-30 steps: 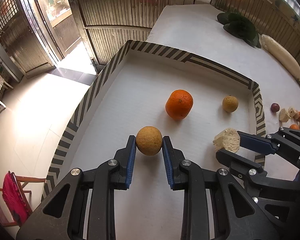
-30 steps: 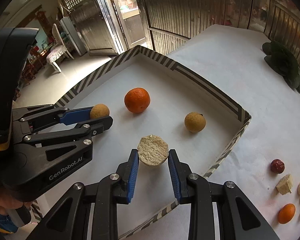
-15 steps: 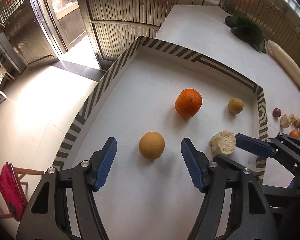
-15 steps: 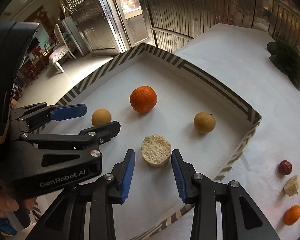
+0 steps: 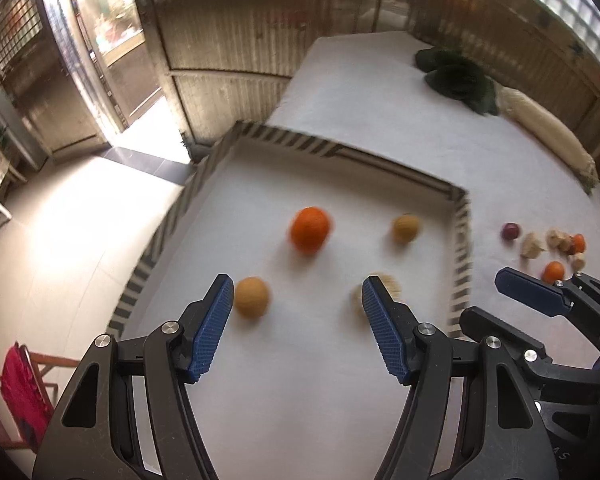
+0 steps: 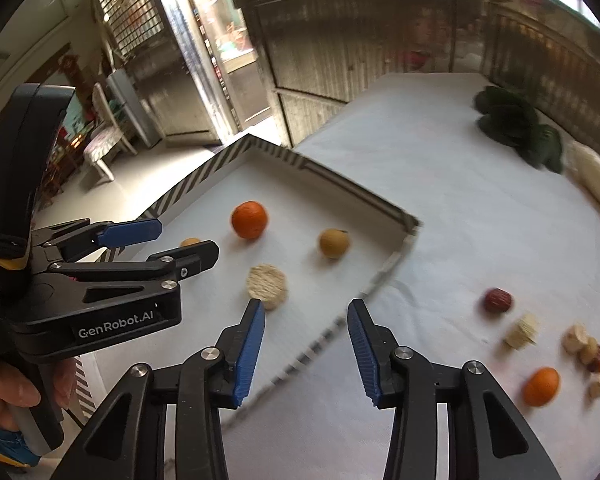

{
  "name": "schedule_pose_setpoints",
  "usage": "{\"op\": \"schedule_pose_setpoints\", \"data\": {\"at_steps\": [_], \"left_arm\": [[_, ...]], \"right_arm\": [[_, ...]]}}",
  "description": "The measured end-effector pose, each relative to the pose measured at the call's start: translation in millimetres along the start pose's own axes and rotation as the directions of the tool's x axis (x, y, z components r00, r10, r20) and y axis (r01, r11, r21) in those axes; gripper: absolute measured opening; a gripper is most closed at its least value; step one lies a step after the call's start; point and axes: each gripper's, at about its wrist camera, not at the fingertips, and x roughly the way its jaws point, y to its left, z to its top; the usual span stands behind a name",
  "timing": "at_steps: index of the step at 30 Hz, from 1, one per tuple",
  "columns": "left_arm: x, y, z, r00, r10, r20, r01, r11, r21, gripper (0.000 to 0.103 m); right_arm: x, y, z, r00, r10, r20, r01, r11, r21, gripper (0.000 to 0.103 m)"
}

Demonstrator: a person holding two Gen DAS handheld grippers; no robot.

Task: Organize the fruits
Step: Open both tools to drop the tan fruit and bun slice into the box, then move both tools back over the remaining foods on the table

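Left gripper [image 5: 298, 292] released, empty; tan fruit [image 5: 252, 297] at its 9 o'clock. Right gripper [image 6: 306, 316] jaws just been opening, empty; rice cake [image 6: 267, 287] at 10 o'clock.

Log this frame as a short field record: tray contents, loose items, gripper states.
tray: striped rim, on white table
in tray: orange; two tan round fruits; pale cut chunk
outside tray: red fruit, small orange fruit, pale pieces
left gripper: open, empty
right gripper: jaws just opening, empty

Left tongs [image 5: 298, 292] agape, empty, right tongs [image 6: 306, 316] just widening, empty
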Motion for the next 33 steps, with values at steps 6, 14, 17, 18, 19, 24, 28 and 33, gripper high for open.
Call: {"op": "schedule_pose_setpoints", "data": {"at_steps": [6, 14, 17, 18, 19, 24, 28, 33], "left_arm": [[-5, -41, 5, 0.999, -0.047, 0.011, 0.046, 0.997, 0.066, 0.067], [-2, -96, 7, 0.996, -0.093, -0.004, 0.093, 0.983, 0.155, 0.067], [0, -114, 6, 0.994, -0.108, -0.014, 0.108, 0.977, 0.183, 0.067], [1, -119, 6, 0.994, -0.111, -0.017, 0.113, 0.975, 0.19, 0.067], [2, -125, 6, 0.993, -0.117, -0.021, 0.119, 0.973, 0.198, 0.067], [6, -149, 6, 0.989, -0.14, -0.04, 0.146, 0.963, 0.227, 0.067], [11, -166, 5, 0.986, -0.158, -0.057, 0.167, 0.953, 0.252, 0.067], [16, -182, 6, 0.984, -0.162, -0.074, 0.176, 0.946, 0.272, 0.067]], "right_arm": [[-23, -28, -17, 0.998, -0.056, 0.01, 0.055, 0.997, 0.061, 0.043], [-50, -80, -56, 0.991, -0.13, -0.009, 0.13, 0.976, 0.173, 0.043], [-57, -100, -70, 0.988, -0.154, -0.025, 0.156, 0.964, 0.213, 0.043], [-60, -106, -74, 0.986, -0.162, -0.03, 0.164, 0.96, 0.226, 0.043], [-62, -112, -78, 0.986, -0.166, -0.032, 0.168, 0.957, 0.236, 0.043], [-71, -132, -92, 0.982, -0.183, -0.039, 0.187, 0.943, 0.274, 0.043], [-74, -145, -98, 0.983, -0.179, -0.037, 0.182, 0.936, 0.301, 0.043], [-67, -152, -95, 0.987, -0.159, -0.036, 0.163, 0.941, 0.297, 0.043]]}}
